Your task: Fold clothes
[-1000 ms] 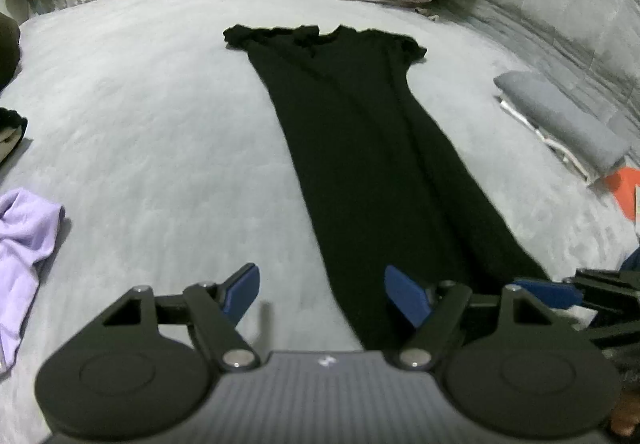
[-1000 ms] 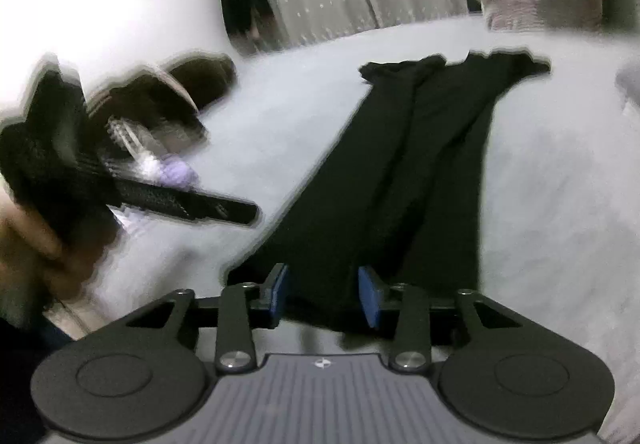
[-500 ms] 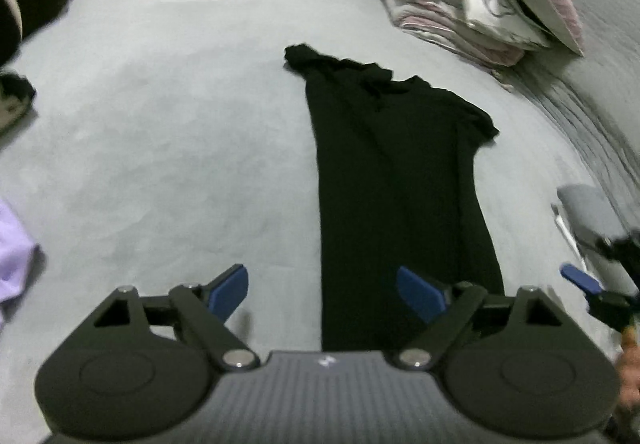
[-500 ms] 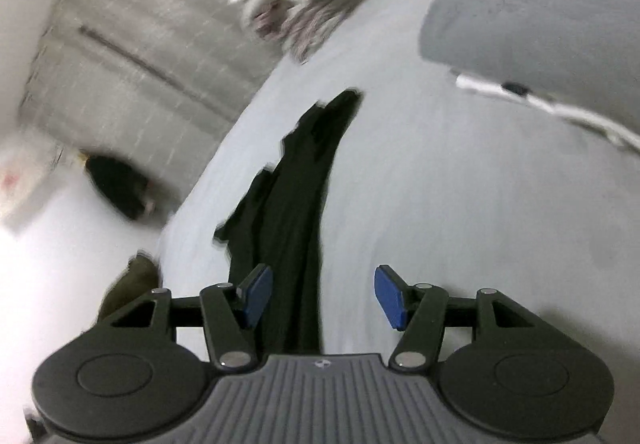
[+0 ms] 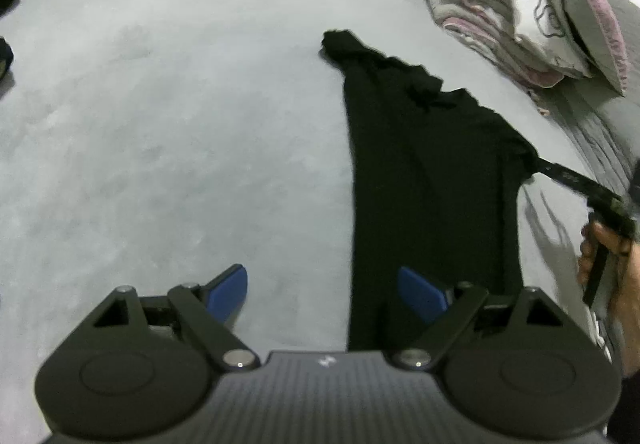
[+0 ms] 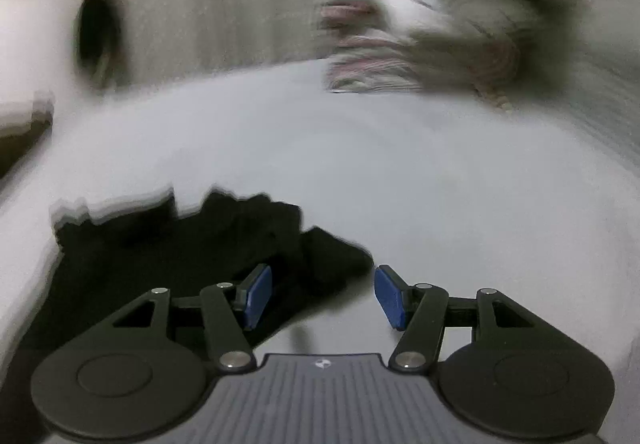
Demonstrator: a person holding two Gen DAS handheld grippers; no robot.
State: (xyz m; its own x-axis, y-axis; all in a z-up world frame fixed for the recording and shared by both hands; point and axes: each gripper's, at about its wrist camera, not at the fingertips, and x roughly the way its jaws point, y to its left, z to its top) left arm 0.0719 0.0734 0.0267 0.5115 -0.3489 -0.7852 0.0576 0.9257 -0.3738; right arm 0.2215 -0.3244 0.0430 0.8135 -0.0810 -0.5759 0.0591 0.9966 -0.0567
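Surface: a pale grey plush bed cover [image 5: 168, 132], filling most of both views. At the far right of the left wrist view sits a pile of bedding [image 5: 492, 20] in grey, white and pink, with a grey-and-pink pillow [image 5: 584, 4] leaning on it. A quilted grey fabric [image 5: 608, 132] runs along the right edge.

Task item: a long black dress [image 5: 428, 180] lies flat on the cover, lengthwise from near to far, right of centre. Its far end is bunched and rumpled at the neckline and left sleeve; its near end passes under the gripper body.

Left gripper [image 5: 324, 290]: hovering low over the near part of the dress, blue pads spread wide, nothing between them. The right pad overlaps the dress in the view; the left pad is over bare cover.

Right gripper [image 6: 322, 298]: blue pads spread apart, nothing held. In the right wrist view, which is heavily blurred, the left pad sits over the dress's sleeve area and the right pad over bare cover. Contact with the cloth cannot be determined. From the left wrist view, this tool's finger reaches to the right sleeve edge, and the person's right hand [image 5: 608, 268] grips its handle at the right edge.
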